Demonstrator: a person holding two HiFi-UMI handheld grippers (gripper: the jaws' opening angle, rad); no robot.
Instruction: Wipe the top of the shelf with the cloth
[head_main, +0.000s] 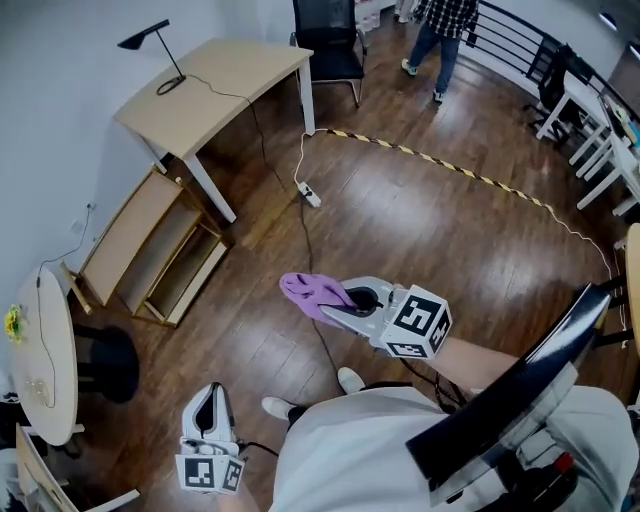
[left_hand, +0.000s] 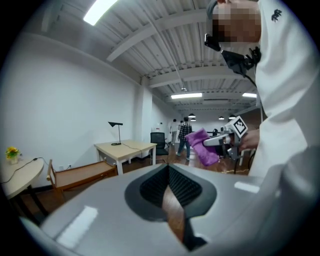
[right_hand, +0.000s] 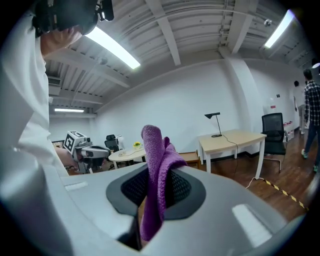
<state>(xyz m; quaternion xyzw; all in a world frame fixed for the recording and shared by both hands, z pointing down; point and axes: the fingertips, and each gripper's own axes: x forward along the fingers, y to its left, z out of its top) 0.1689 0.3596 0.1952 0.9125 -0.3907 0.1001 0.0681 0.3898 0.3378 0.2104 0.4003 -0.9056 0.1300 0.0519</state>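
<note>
My right gripper is held out at mid-height over the wooden floor, shut on a purple cloth that bunches out past the jaws. In the right gripper view the cloth stands up between the pads. My left gripper hangs low at the bottom left, shut and holding nothing; its jaws meet in the left gripper view. The low wooden shelf stands by the wall at the left, well apart from both grippers. It also shows in the left gripper view.
A light wooden desk with a black lamp stands behind the shelf. A round white table is at the far left. A cable and power strip lie on the floor. A black chair and a walking person are far off.
</note>
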